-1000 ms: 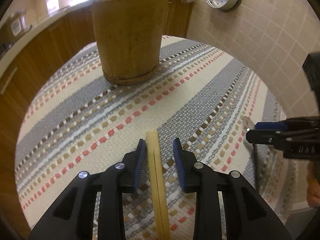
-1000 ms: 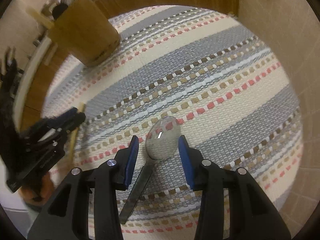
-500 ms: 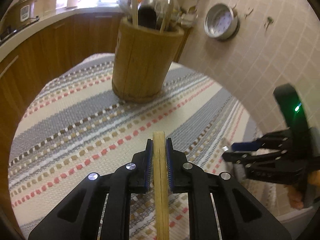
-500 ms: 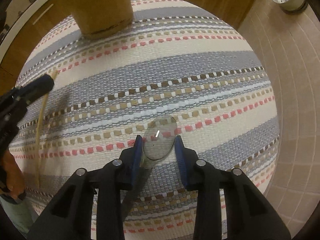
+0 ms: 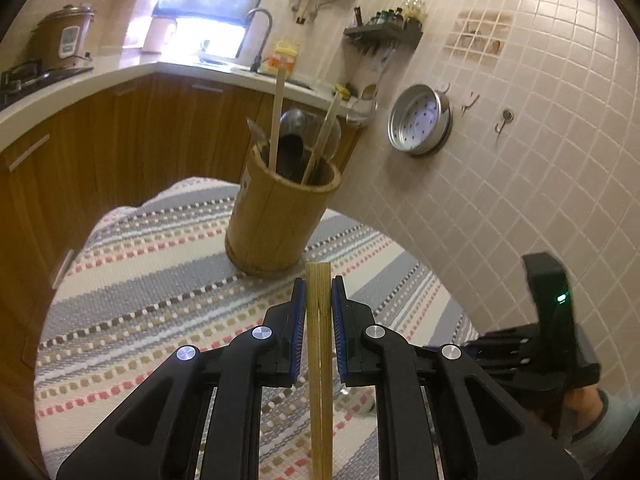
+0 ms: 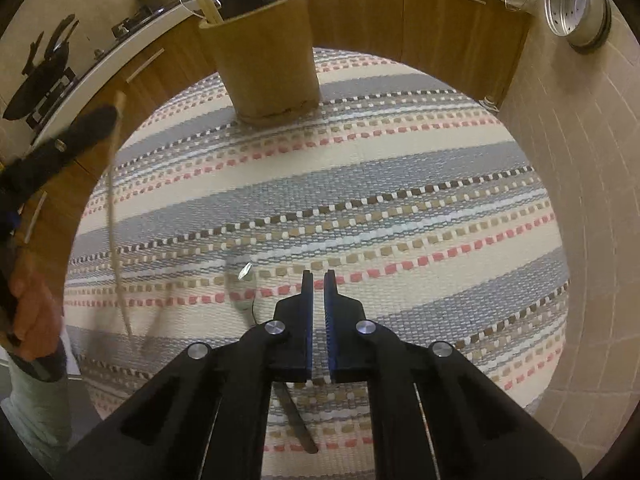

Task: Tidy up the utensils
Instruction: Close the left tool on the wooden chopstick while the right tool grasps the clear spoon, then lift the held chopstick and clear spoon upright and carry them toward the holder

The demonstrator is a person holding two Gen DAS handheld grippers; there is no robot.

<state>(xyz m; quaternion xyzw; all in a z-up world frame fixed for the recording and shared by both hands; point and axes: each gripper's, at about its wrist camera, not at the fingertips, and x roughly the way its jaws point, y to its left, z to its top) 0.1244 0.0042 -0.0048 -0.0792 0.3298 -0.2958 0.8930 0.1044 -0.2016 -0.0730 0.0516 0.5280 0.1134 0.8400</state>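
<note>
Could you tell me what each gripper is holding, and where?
Left gripper clamps a chopstick near its top end. Right gripper holds nothing; the spoon lies beside it.

no readable text, labels or numbers

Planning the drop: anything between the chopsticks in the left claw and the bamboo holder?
Nothing visible on the way: only bare striped mat lies between the chopsticks and the bamboo holder. The holder's mouth is crowded, though: chopsticks and spoons already stand in it.
</note>
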